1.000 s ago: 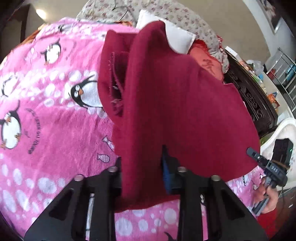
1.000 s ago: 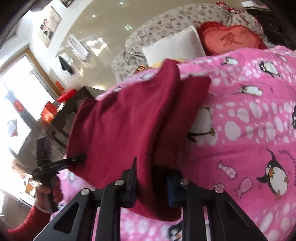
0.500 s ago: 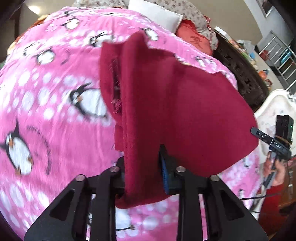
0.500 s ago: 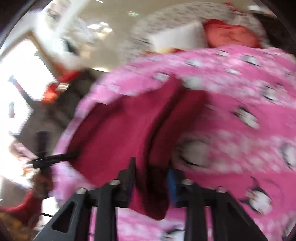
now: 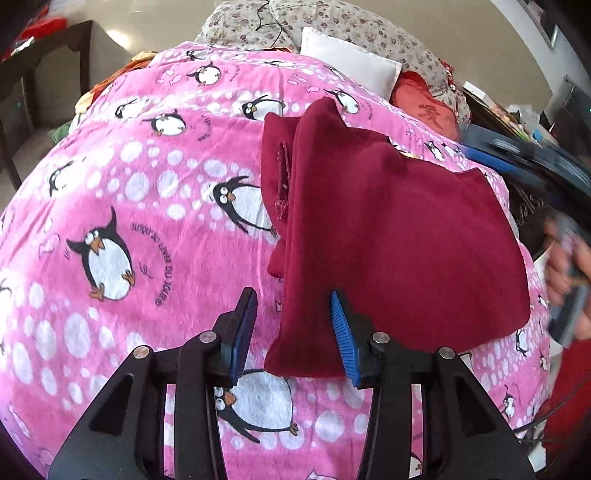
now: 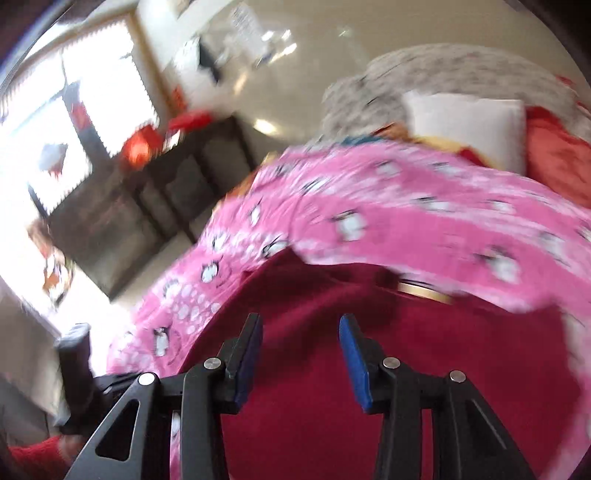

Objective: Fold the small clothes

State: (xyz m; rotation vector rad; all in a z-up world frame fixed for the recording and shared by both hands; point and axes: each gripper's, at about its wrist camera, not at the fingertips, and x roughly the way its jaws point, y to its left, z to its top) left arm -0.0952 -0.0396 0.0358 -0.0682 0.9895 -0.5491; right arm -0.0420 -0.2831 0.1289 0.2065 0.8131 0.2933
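A dark red fleece garment (image 5: 388, 236) lies folded on a pink penguin blanket (image 5: 122, 206). My left gripper (image 5: 293, 306) is open, its blue pads either side of the garment's near corner, which lies loose between them. My right gripper (image 6: 301, 332) is open and empty just above the same red garment (image 6: 332, 369); that view is blurred by motion. The right gripper (image 5: 569, 314) and the hand holding it show blurred at the right edge of the left wrist view.
A white pillow (image 5: 351, 62), a red heart cushion (image 5: 428, 107) and a floral quilt (image 5: 332, 26) lie at the far end of the bed. A dark wooden table (image 6: 155, 206) stands beyond the bed's left side. Dark furniture (image 5: 524, 192) stands at the right.
Both grippers were shut on the red garment and held it up; now both are open and the garment lies on the blanket. The right gripper has swung away, blurred.
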